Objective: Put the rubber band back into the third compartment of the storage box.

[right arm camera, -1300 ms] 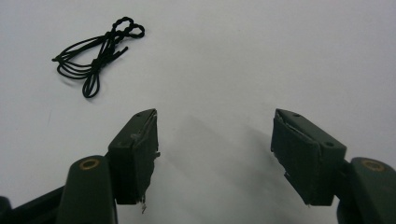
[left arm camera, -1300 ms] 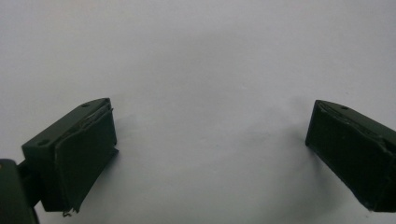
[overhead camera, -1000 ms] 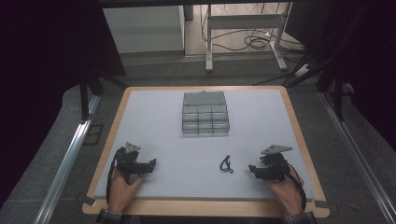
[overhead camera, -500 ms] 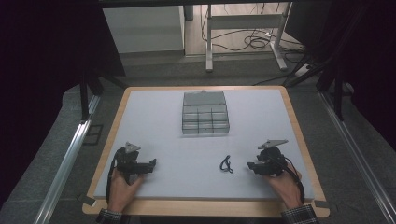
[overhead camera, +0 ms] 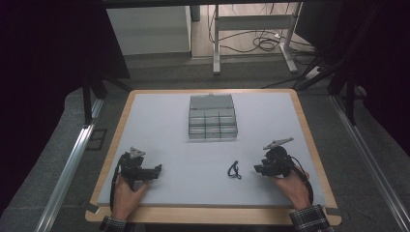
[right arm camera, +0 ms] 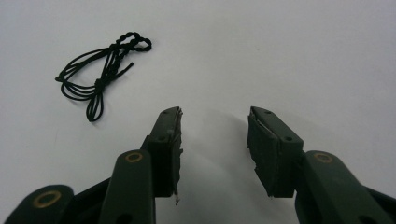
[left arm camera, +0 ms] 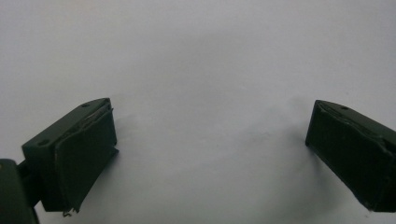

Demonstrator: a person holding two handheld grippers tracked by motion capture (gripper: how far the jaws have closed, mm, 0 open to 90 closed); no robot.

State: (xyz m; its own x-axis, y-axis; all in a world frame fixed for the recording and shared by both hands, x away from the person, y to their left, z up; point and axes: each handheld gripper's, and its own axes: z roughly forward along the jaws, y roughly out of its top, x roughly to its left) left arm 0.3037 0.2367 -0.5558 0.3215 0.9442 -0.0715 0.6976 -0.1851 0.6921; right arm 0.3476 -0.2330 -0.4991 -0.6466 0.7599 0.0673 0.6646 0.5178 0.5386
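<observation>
A white table (overhead camera: pixel 159 121) with a wooden rim is seen from above, with a person's two hands entering from the near edge, each holding a black two-jaw gripper.

The left gripper (overhead camera: pixel 155 170) is held low over the white surface near the front left corner, jaws pointing toward the middle of the table. In the left gripper view its jaws are spread wide apart over bare white surface, with nothing between them.

The right gripper (overhead camera: pixel 257 169) is held near the front right, jaws pointing left toward a small black cord (overhead camera: pixel 234 169) that lies flat on the table just beside it. The cord is not touched. In the right gripper view the cord (right arm camera: pixel 100 72) is seen as a thin looped bundle with a knotted, twisted end, lying ahead of the jaws and off to their left, apart from them. The right jaws are partly open and have just been closing, with only bare table between them.

Farther back, at the middle of the table, a clear plastic compartment box (overhead camera: pixel 212 125) is set with its lid (overhead camera: pixel 211 101) folded open behind it. It stands well apart from both grippers and from the cord.
</observation>
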